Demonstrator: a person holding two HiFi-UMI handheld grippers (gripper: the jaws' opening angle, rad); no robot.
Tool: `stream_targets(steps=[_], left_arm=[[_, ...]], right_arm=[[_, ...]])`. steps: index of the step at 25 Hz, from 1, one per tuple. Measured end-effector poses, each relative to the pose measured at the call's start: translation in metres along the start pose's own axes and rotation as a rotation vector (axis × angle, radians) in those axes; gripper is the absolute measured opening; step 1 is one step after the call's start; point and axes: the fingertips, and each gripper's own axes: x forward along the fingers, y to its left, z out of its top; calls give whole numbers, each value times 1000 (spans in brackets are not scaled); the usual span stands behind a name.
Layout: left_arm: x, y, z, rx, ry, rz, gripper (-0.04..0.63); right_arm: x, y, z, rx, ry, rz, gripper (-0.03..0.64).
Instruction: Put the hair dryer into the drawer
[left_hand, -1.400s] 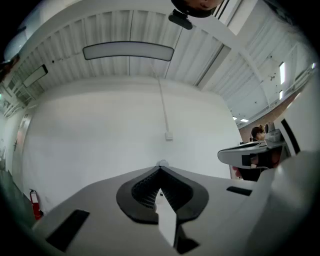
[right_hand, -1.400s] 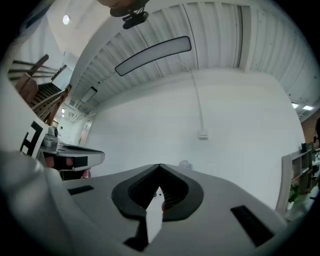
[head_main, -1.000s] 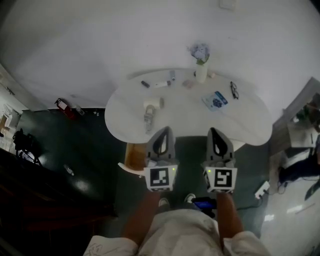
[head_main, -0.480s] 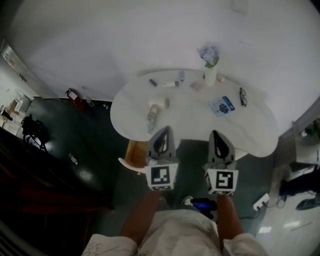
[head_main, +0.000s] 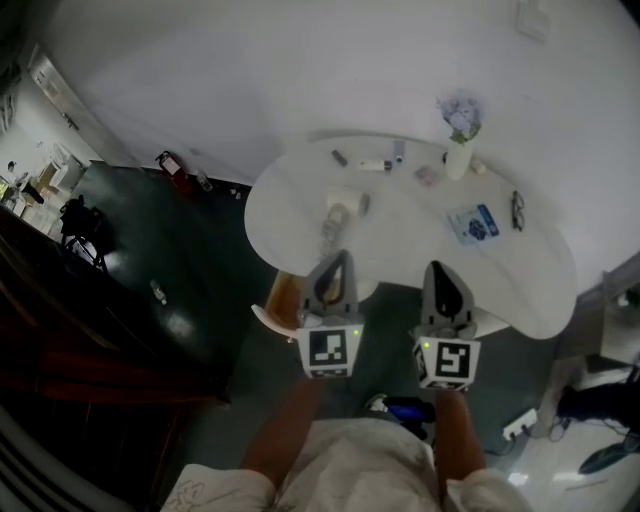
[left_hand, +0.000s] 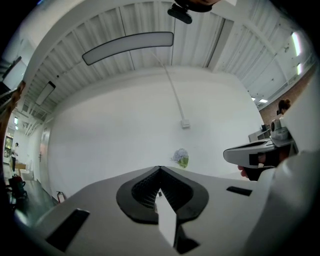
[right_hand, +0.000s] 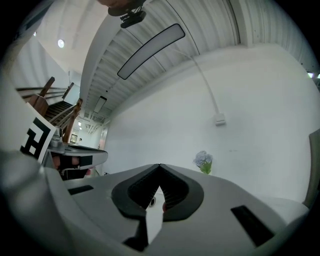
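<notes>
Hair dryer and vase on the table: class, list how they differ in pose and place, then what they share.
The hair dryer lies flat; the vase stands upright. The hair dryer sits toward the table's left side; the vase sits by its far edge, holding flowers. Both are white and rest on the table.

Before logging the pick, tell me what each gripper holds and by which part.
Nothing is held. The left gripper and the right gripper are shut and empty; the hair dryer lies on the table.
</notes>
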Motion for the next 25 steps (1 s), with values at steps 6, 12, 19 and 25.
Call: stream_targets(steps=[6, 12, 19, 25], left_arm=[[23, 36, -12, -23, -4, 7, 0], [59, 74, -23, -5, -3, -29, 0], [100, 116, -22, -28, -55, -83, 0], [125, 136, -30, -37, -54, -146, 0]], right_arm=[[38, 19, -4, -31, 18, 5, 3], [88, 40, -6, -51, 38, -10, 3], [142, 65, -4, -86, 43, -45, 3], [170, 72, -7, -100, 64, -99, 3]])
